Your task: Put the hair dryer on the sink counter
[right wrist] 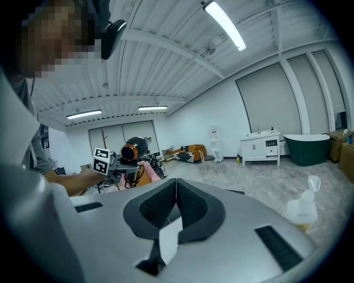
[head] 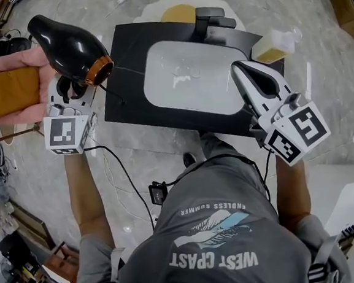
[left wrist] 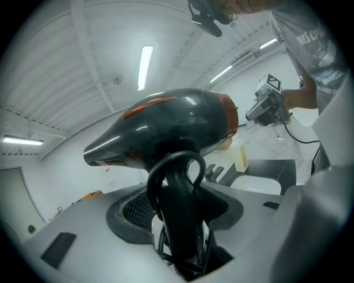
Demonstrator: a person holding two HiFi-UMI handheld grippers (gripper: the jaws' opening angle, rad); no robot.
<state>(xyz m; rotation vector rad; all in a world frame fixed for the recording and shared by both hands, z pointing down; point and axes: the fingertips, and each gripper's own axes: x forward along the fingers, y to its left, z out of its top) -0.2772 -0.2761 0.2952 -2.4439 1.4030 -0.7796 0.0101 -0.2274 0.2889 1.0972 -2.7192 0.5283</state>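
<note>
The hair dryer (head: pixel 70 47) is black with a copper ring at its mouth. It is held in the air, left of the black sink counter (head: pixel 125 80) with its white basin (head: pixel 189 75). My left gripper (head: pixel 68 89) is shut on the dryer's handle (left wrist: pixel 180 221), with the looped cord caught between the jaws; the dryer's body (left wrist: pixel 166 130) stands above them. My right gripper (head: pixel 248 79) hovers over the counter's right end. Its jaws meet, with nothing between them (right wrist: pixel 176 210). From the right gripper view, the dryer (right wrist: pixel 135 148) shows far off at the left.
A black faucet (head: pixel 212 17) stands at the counter's back edge and a soap bottle (head: pixel 273 46) at its right corner. A pink chair with an orange cushion (head: pixel 15 87) is just left of the left gripper. Cables trail on the floor (head: pixel 114 168).
</note>
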